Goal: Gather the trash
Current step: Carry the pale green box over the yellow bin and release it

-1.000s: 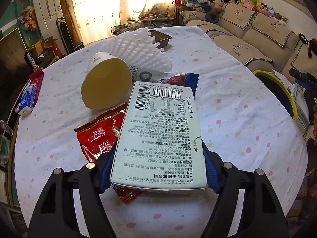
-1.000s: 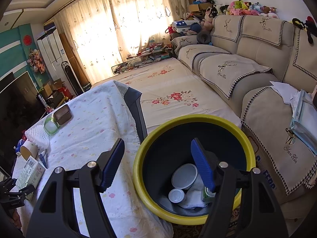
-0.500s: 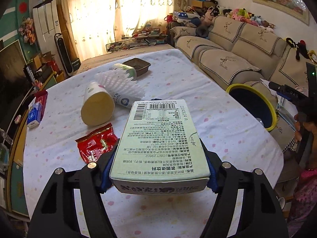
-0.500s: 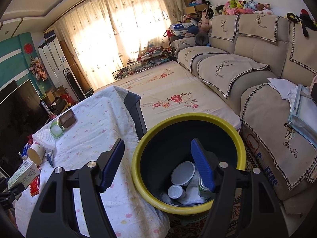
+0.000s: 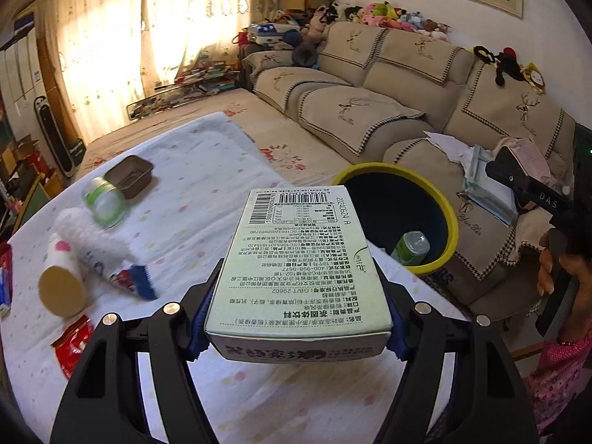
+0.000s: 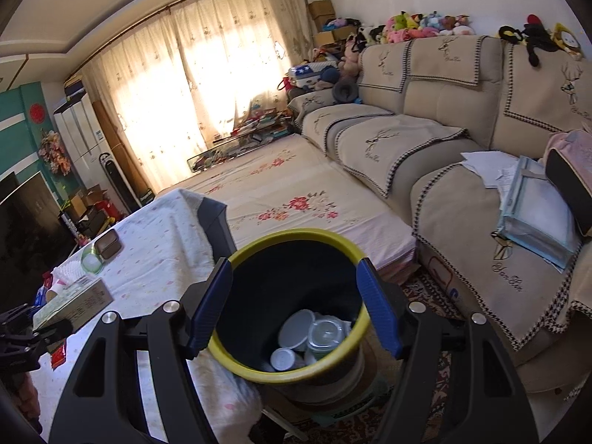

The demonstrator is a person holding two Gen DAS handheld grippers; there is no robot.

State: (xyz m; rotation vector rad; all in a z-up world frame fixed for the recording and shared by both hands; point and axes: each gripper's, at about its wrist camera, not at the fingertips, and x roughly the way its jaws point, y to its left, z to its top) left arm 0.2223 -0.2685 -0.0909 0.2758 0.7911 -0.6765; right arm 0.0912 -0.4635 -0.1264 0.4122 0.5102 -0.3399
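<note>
My left gripper is shut on a pale green drink carton with a barcode, held above the table's near edge. Beyond it, right of the table, stands the yellow-rimmed dark bin with a green bottle inside. My right gripper stands open and empty above the same bin, which holds white lids and cups. The carton and left gripper also show at the far left of the right wrist view. On the table lie a paper cup, white foam netting and a red wrapper.
The table wears a white dotted cloth. A brown tray and a green-rimmed lid sit at its far side. A beige sofa with papers runs along the right. A hand holds the right gripper.
The left gripper has lifted the carton away from the litter and swung right toward the bin. The right gripper shifted slightly, the bin now sitting between its fingers.
</note>
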